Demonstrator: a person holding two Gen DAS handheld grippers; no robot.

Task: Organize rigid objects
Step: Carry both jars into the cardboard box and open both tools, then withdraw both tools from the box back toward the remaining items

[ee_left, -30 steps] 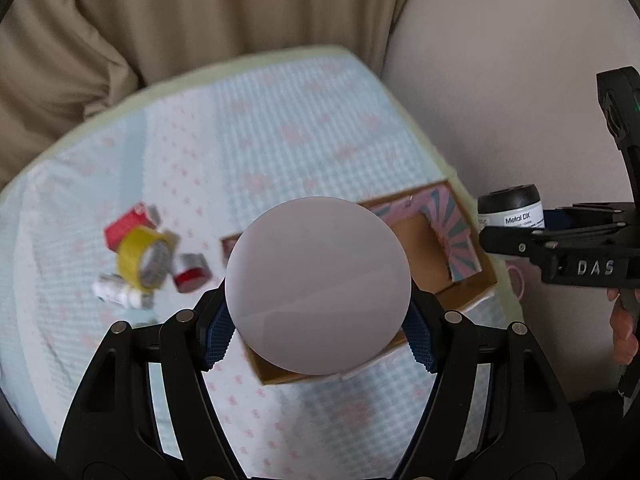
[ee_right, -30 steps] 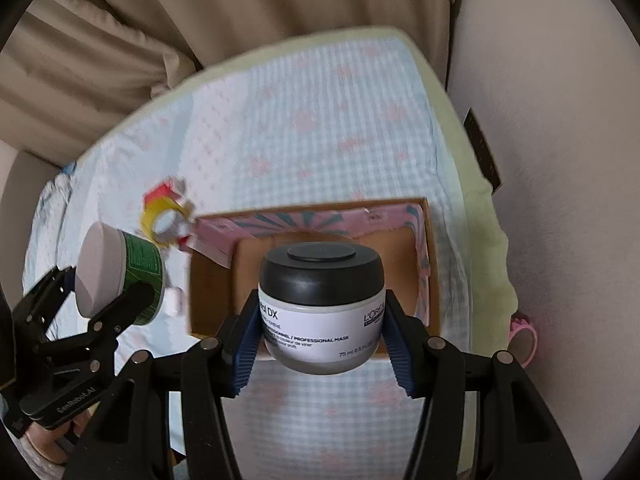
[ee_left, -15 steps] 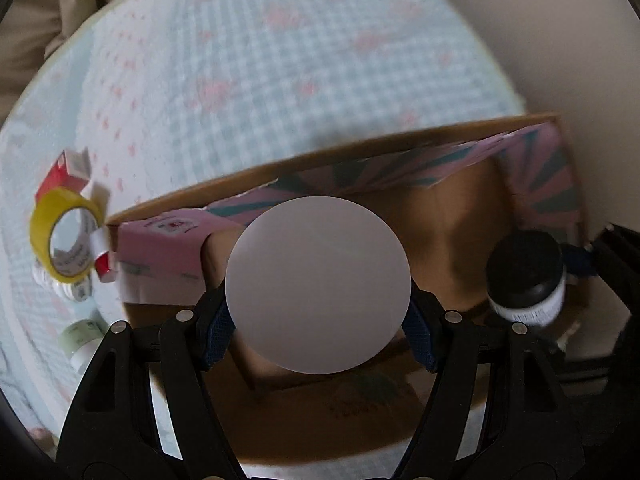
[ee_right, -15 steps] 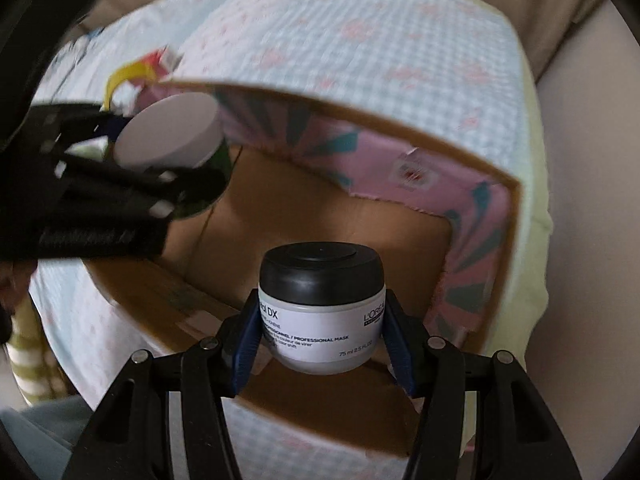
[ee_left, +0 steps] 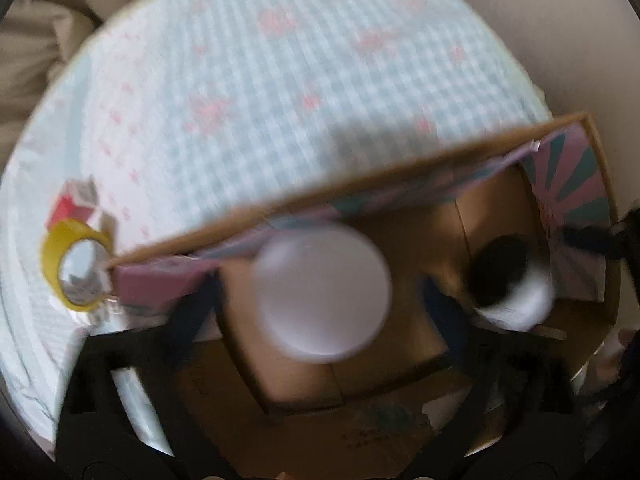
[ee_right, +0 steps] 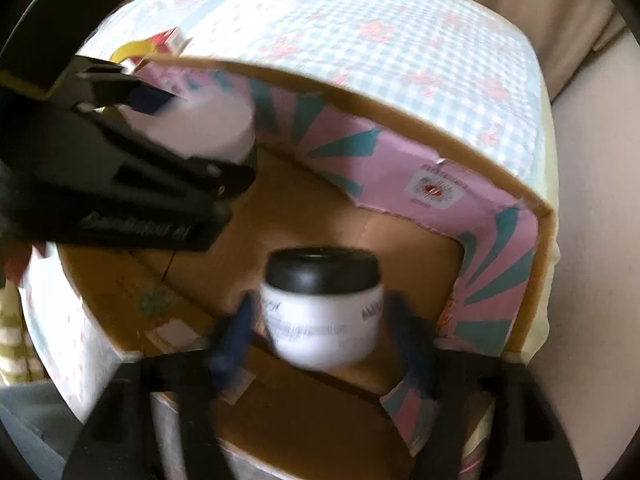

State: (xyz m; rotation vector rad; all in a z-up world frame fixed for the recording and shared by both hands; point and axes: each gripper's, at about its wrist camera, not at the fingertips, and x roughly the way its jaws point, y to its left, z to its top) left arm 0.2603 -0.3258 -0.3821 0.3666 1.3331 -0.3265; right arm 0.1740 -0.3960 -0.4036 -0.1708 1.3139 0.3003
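Black-lidded white plastic jar [ee_right: 322, 306] sits low inside the pink-lined cardboard box [ee_right: 436, 184], right side; right gripper [ee_right: 320, 332] fingers stand apart from it, apparently released. White-capped round container [ee_left: 322, 294] hangs over the box's left half; left gripper [ee_left: 320, 312] blurred, grip cannot be told. Yellow tape roll [ee_left: 74, 266] waits outside, left.

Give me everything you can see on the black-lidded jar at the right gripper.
The jar is a squat round tub with a white body, a printed label too blurred to read and a black lid; it looks like plastic. It is upright inside the cardboard box, between the fingers of the right gripper. The fingers appear spread slightly clear of its sides, so it seems released, though blur makes contact uncertain. The left wrist view shows it near the box's right wall.
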